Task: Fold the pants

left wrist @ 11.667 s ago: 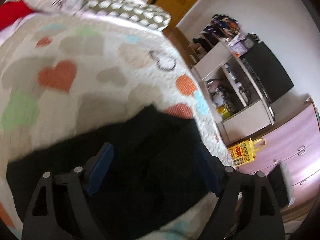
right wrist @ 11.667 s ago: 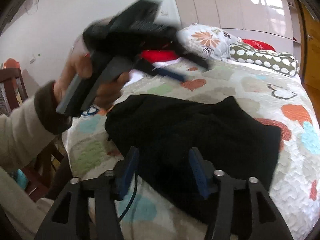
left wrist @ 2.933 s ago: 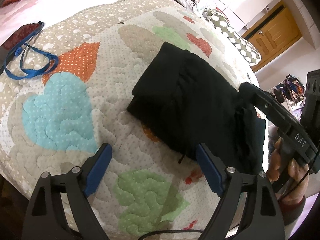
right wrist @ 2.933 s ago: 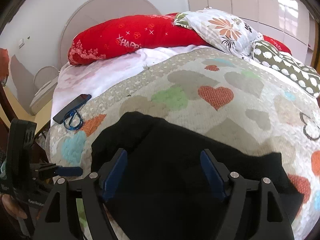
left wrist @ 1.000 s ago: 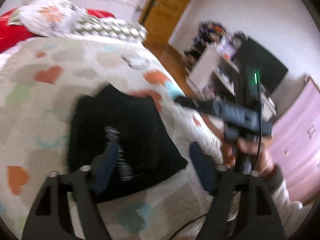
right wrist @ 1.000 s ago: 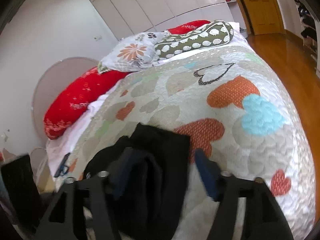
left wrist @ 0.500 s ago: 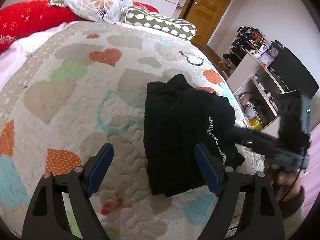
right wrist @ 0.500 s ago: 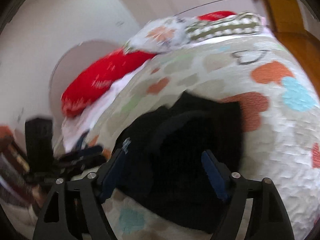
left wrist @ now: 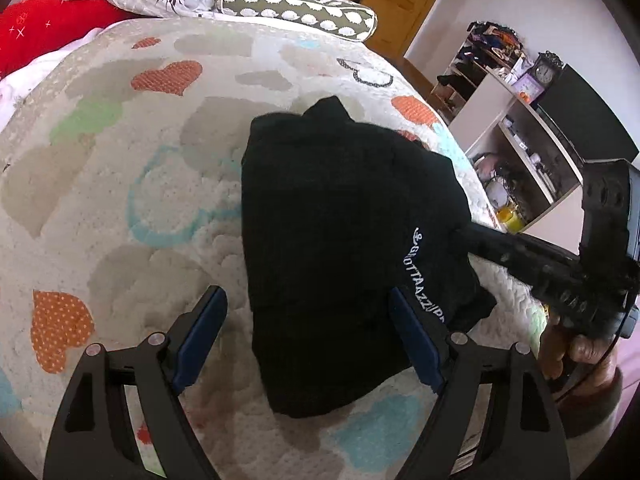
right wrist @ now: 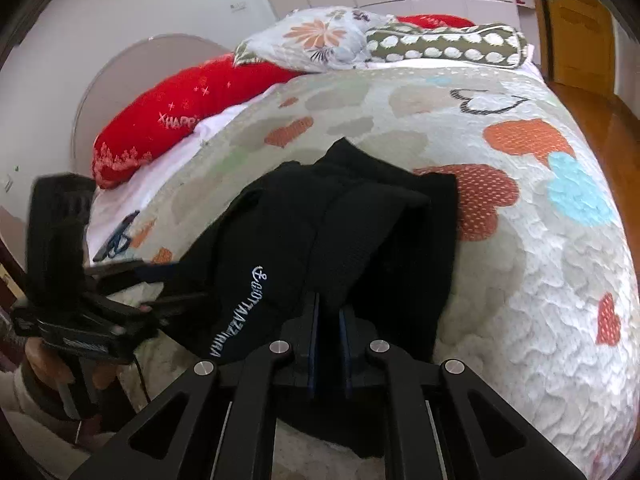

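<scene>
The black pants [left wrist: 340, 240] lie folded in a thick bundle on the heart-patterned quilt [left wrist: 120, 184], white lettering along one edge. My left gripper [left wrist: 308, 340] is open, its blue pads on either side of the bundle's near end, holding nothing. My right gripper [right wrist: 328, 320] is shut on a fold of the pants [right wrist: 360, 240] at their near edge. In the left wrist view the right gripper [left wrist: 464, 236] reaches in from the right to the bundle's side. The left gripper [right wrist: 168, 280] also shows at the left of the right wrist view.
Red [right wrist: 180, 120], floral [right wrist: 316, 40] and dotted [right wrist: 444, 48] pillows lie at the head of the bed. A phone with a blue strap [right wrist: 116, 240] lies at the quilt's left edge. Shelves [left wrist: 520, 152] and a wooden floor [right wrist: 592, 100] lie beyond the bed's right side.
My right gripper has closed on a fold of the pants; half a second ago its jaws were wide open. My left gripper has moved a little nearer the bundle.
</scene>
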`<state>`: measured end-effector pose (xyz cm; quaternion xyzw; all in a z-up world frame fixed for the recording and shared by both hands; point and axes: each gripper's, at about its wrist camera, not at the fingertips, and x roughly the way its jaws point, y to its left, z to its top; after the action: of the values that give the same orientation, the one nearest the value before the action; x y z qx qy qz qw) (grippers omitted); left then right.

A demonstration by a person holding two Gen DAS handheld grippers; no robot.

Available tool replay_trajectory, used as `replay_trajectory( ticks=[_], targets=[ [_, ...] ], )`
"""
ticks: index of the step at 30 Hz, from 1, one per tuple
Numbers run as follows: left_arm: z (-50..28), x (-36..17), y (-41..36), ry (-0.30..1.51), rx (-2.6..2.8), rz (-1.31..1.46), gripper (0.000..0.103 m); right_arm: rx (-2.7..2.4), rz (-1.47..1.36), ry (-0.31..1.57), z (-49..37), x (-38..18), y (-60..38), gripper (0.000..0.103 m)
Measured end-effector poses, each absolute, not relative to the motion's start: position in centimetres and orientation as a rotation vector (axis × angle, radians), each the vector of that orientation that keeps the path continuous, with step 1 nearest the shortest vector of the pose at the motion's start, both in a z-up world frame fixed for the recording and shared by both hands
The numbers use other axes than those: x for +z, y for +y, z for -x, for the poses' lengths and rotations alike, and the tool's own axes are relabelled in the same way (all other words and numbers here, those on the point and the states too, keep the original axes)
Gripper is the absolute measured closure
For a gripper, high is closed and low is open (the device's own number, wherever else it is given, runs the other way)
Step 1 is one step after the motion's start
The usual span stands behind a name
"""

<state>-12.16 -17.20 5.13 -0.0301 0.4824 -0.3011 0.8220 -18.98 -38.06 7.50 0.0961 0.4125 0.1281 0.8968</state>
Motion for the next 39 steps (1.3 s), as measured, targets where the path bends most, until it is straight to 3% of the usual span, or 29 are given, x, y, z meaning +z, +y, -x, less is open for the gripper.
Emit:
replay_trajectory(
  ticks=[2, 3, 4, 12, 14, 15, 19, 23, 27, 29, 31, 33, 39],
  targets=[
    [12.2, 5.2, -17.3, 1.025, -0.640, 0.055, 0.019, 0.235, -0.261, 0.816, 19.2, 8.0, -39.4, 0.053],
    [12.2, 5.1, -17.3, 1.027, -0.639, 0.057, 0.019, 0.228, -0.308, 0.798, 19.0, 7.9, -40.2, 0.029],
    [12.2, 5.0, -17.3, 1.029, -0.639, 0.062, 0.019, 0.246, -0.350, 0.801, 18.8, 7.6, -40.6, 0.026],
    [11.5, 4.4, -16.6, 1.062, -0.650, 0.127, 0.016, 0.283, -0.398, 0.870, 16.2, 5.2, -40.0, 0.027],
    [11.6, 4.5, -16.6, 1.055, -0.644, 0.128, 0.016, 0.286, -0.397, 0.867, 15.8, 4.8, -39.7, 0.050],
    [11.7, 4.7, -16.4, 1.048, -0.637, 0.130, 0.016, 0.313, -0.395, 0.866, 15.8, 5.0, -39.3, 0.075],
    [11.9, 7.0, -15.2, 0.968, -0.595, 0.120, 0.016, 0.322, -0.228, 0.798, 17.2, 8.3, -37.1, 0.088],
    [11.6, 8.7, -14.8, 0.907, -0.587, 0.148, 0.016, 0.311, -0.172, 0.724, 19.2, 11.6, -38.0, 0.089],
    [11.0, 6.3, -17.2, 0.975, -0.580, 0.086, 0.016, 0.202, -0.195, 0.805, 18.2, 9.1, -40.4, 0.089],
    [10.8, 5.4, -17.9, 1.002, -0.577, 0.062, 0.016, 0.204, -0.234, 0.840, 17.6, 7.2, -40.9, 0.083],
    [10.7, 5.5, -17.9, 1.007, -0.583, 0.062, 0.016, 0.180, -0.247, 0.842, 17.6, 6.8, -41.2, 0.064],
    [10.6, 6.0, -17.6, 1.016, -0.582, 0.046, 0.016, 0.146, -0.221, 0.845, 18.0, 7.6, -41.5, 0.056],
    [10.5, 6.8, -17.1, 0.985, -0.602, 0.090, 0.016, 0.226, -0.180, 0.718, 17.1, 13.4, -40.8, 0.056]
  ],
)
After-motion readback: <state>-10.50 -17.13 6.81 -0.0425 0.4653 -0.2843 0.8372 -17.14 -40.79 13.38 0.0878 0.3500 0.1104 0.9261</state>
